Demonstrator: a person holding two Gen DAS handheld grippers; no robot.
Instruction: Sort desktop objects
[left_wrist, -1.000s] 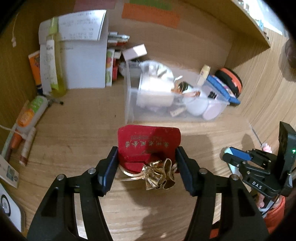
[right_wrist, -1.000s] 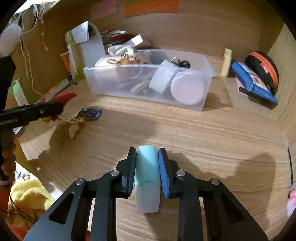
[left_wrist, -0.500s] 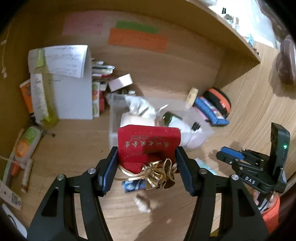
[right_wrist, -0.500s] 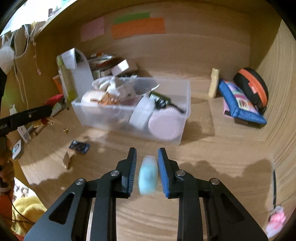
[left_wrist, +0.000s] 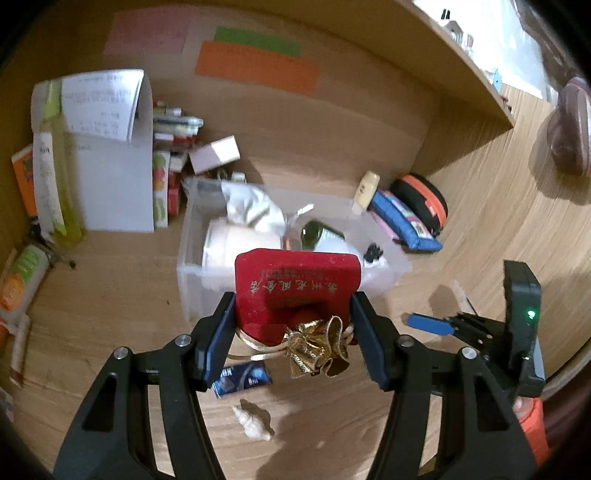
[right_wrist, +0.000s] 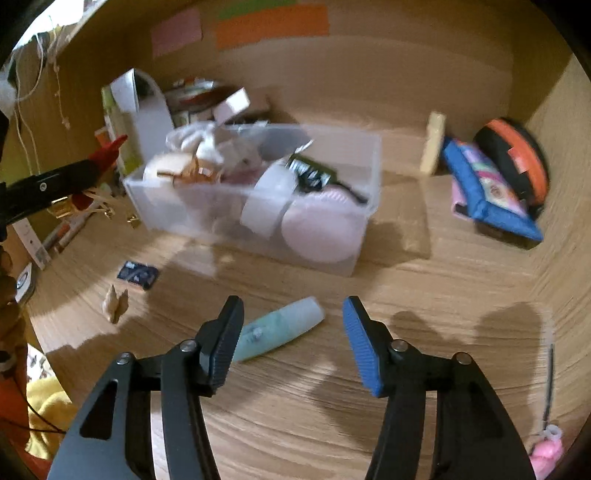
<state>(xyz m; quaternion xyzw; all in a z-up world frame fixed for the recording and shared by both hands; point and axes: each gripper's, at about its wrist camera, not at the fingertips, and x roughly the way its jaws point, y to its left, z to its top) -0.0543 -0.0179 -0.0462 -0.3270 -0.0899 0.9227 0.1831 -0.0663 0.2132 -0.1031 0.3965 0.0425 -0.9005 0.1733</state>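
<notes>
Right gripper (right_wrist: 291, 343) is hanging over the counter (right_wrist: 424, 295) with its fingers (right_wrist: 360, 341) spread, having just been opening; nothing is pinched. The pale teal tube (right_wrist: 277, 332) is lying on its side on the counter below and between them, blurred, touching neither finger as far as I can tell. Left of it, a small tan shell-like figure (right_wrist: 116, 304) and a dark blue packet (right_wrist: 138, 274) are sitting on the wood, near each other.

Left gripper (left_wrist: 293, 332) is pinching a red velvet box (left_wrist: 295, 291) from both sides, holding it above the counter; a gold ribbon bow (left_wrist: 319, 347) is dangling off the box's near face. In the left wrist view the same packet (left_wrist: 242, 376) and the shell figure (left_wrist: 253, 424) are lying under it.

Further back, the clear plastic bin (right_wrist: 365, 206) is standing mid-counter, packed with white jars, a pink round lid and a dark item. Right of the bin, a cream stick (right_wrist: 433, 147) is standing upright, then a blue pouch (right_wrist: 487, 192) is leaning on a black-and-orange round case (right_wrist: 517, 158). Behind the bin on the left, a white paper bag (left_wrist: 110, 184) and small cartons are stacked against the back panel.
</notes>
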